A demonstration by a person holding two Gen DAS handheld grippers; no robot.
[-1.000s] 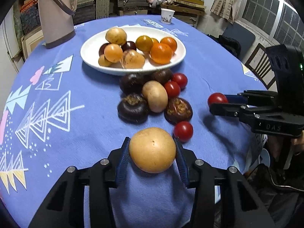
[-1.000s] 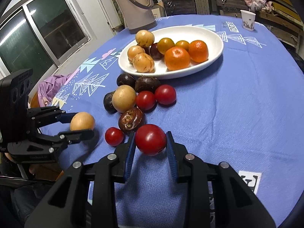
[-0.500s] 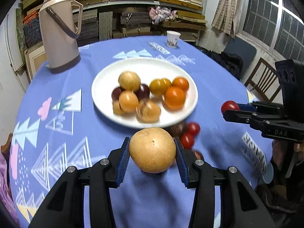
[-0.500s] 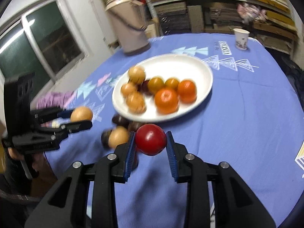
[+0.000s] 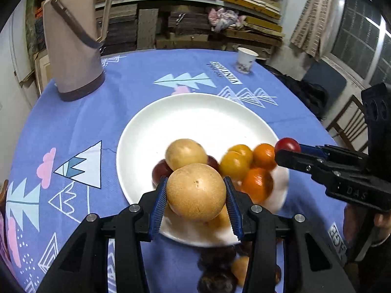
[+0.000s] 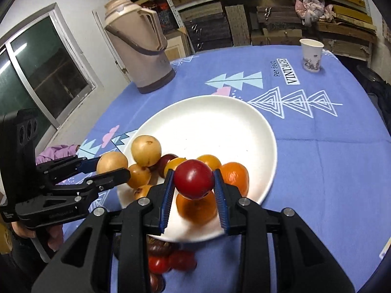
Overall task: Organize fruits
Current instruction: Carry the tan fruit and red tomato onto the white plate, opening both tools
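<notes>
My left gripper (image 5: 195, 194) is shut on a round tan fruit (image 5: 196, 191), held above the near rim of the white plate (image 5: 195, 114). My right gripper (image 6: 194, 183) is shut on a red tomato (image 6: 194, 179), also over the plate's (image 6: 220, 122) near side. Each gripper shows in the other's view: the right one with its tomato (image 5: 287, 145) at the plate's right edge, the left one with the tan fruit (image 6: 112, 163) at the plate's left edge. On the plate lie tan, dark red, yellow and orange fruits (image 5: 256, 183). Dark fruits (image 5: 216, 260) and tomatoes (image 6: 171, 262) lie on the cloth below the grippers.
A tall beige thermos jug (image 5: 73, 36) stands at the table's far left. A paper cup (image 5: 245, 59) sits at the far right. The blue patterned tablecloth (image 5: 73, 127) covers a round table. Shelves of stacked goods line the back wall; a chair (image 5: 349, 122) stands at the right.
Both grippers have carried their fruits forward from the loose pile on the cloth to over the plate's near part. The pile now lies under and behind the fingers.
</notes>
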